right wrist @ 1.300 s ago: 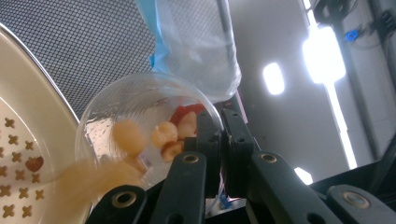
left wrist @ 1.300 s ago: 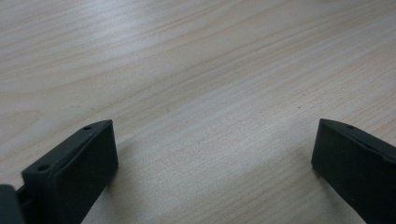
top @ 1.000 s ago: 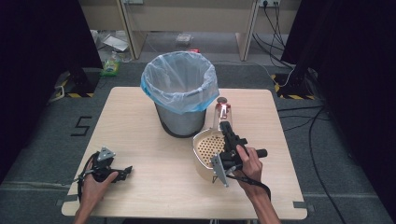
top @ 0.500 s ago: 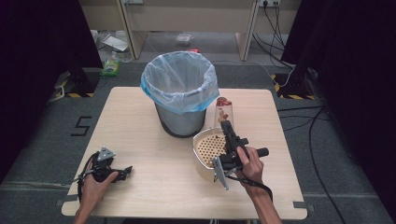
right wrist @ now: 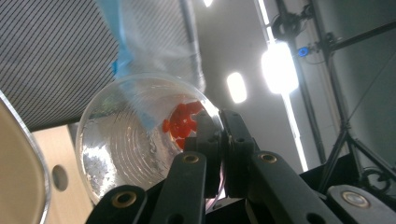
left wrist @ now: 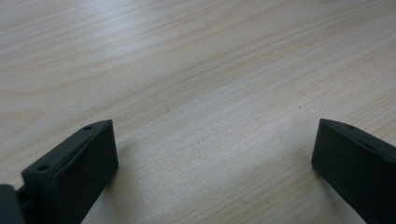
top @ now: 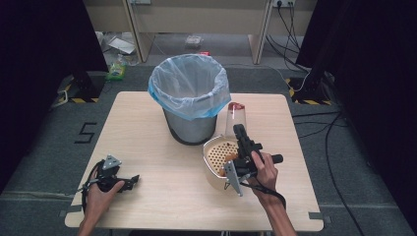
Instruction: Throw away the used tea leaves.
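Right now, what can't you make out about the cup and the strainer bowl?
- High view: clear cup mouth and rim, hidden behind the right claw.
- Right gripper view: red bits, too blurred to identify.
- High view: strainer bowl right side, covered by the hand.
- High view: trash bin bottom, too dim inside the liner.

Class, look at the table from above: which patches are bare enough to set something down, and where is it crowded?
Bare wood runs along the table left of the bin, and between the left gripper and the strainer bowl. Crowded: bin, bowl, clear cup and right gripper cluster right of centre.
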Tool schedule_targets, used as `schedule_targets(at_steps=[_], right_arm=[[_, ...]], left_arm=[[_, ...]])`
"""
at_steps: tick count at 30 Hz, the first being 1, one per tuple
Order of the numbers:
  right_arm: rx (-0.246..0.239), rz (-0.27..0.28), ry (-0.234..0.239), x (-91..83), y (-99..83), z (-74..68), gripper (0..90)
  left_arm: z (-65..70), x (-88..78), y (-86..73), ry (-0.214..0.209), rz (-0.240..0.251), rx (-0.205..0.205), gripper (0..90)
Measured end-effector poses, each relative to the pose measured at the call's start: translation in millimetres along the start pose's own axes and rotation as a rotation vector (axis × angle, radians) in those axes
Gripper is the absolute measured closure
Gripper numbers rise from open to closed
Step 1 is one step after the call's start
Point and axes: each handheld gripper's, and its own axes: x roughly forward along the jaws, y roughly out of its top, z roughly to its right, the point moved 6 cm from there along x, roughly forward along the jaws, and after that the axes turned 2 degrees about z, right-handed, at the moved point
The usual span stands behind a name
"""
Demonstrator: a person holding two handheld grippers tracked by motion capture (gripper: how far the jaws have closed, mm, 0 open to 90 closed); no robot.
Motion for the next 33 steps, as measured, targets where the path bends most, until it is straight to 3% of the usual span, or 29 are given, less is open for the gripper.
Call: schedule_targets(at_steps=[2, 4, 5, 7, 10, 13, 20, 24, 27, 33], right_arm=[[0.015, -0.007, 0.008, -0.1, -0.8, -0.5, 87.7], [0.074, -0.013, 0.031, 0.5, -0.6, 2.2, 87.6], [0.11, -0.018, 0.043, 1.8, -1.0, 5.0, 87.6], [0.235, -0.039, 0.076, 4.6, -3.2, 11.5, 87.6], [0.339, -0.057, 0.118, 9.2, -8.3, 17.9, 87.5], [0.48, -0.085, 0.156, 14.2, -15.7, 22.1, 87.5], [0.69, -0.105, 0.207, 26.5, -29.0, 30.3, 87.5], [0.825, -0.113, 0.203, 34.4, -38.1, 42.5, 87.5], [0.874, -0.124, 0.198, 40.2, -43.5, 52.0, 87.4], [0.897, -0.132, 0.195, 52.5, -46.4, 67.5, 87.4]], left_arm=[[0.0, 0.0, 0.0, 0.0, 0.0, 0.0, 0.0], [0.0, 0.0, 0.0, 0.0, 0.0, 0.0, 0.0], [0.0, 0.0, 0.0, 0.0, 0.0, 0.0, 0.0], [0.0, 0.0, 0.0, 0.0, 0.0, 0.0, 0.0], [0.0, 0.0, 0.0, 0.0, 0.0, 0.0, 0.0], [0.0, 0.0, 0.0, 0.0, 0.0, 0.0, 0.0], [0.0, 0.0, 0.0, 0.0, -0.001, 0.0, 0.0], [0.0, 0.0, 0.0, 0.0, 0.0, 0.0, 0.0], [0.0, 0.0, 0.0, 0.0, -0.001, 0.0, 0.0], [0.0, 0.0, 0.0, 0.0, -0.001, 0.0, 0.0]])
